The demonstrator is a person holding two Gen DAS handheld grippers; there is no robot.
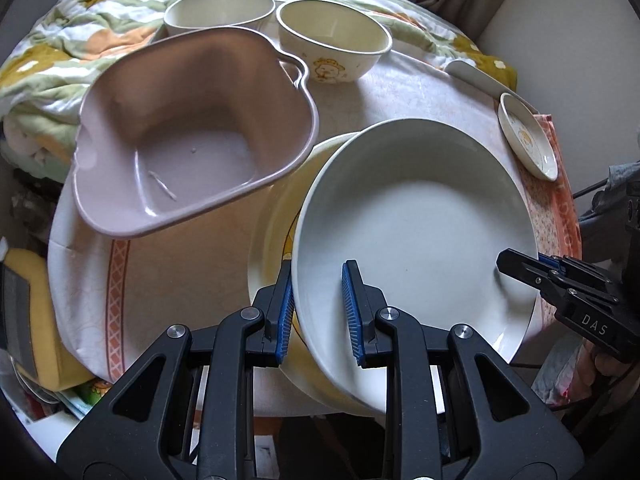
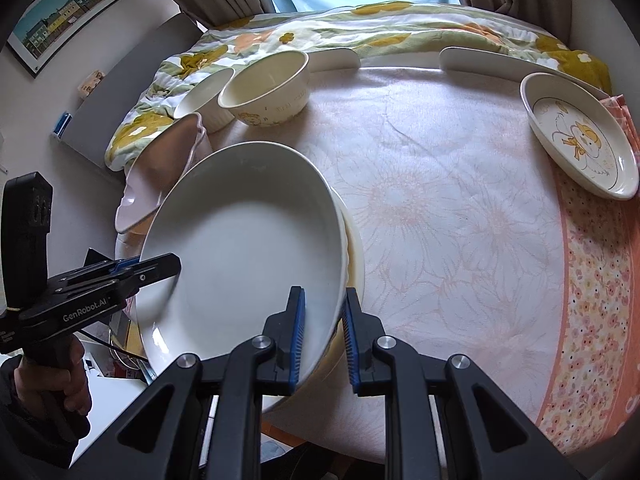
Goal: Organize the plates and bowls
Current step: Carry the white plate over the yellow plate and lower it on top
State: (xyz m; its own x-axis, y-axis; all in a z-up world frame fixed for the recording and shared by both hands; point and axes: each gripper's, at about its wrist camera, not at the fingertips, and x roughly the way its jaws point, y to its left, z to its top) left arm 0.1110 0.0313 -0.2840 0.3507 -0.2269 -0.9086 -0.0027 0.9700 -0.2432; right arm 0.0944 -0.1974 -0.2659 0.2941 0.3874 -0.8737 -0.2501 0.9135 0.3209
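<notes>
A large white plate (image 1: 416, 216) is held at both sides over a cream plate (image 1: 268, 240) on the table. My left gripper (image 1: 318, 312) straddles its left rim, blue pads (image 1: 285, 320) on either side with a small gap showing. My right gripper (image 2: 323, 334) straddles the right rim of the same plate (image 2: 244, 252) the same way. Each gripper shows in the other view, the right one (image 1: 520, 268) and the left one (image 2: 156, 266). A pink square basin (image 1: 192, 136) sits to the left, tilted.
Two cream bowls (image 1: 332, 40) (image 1: 218, 10) stand at the table's far side. A small chick-patterned dish (image 2: 580, 136) sits at the far right on the floral tablecloth (image 2: 460, 216). A flowered quilt (image 2: 360, 28) lies behind the table. Clutter sits below the left edge.
</notes>
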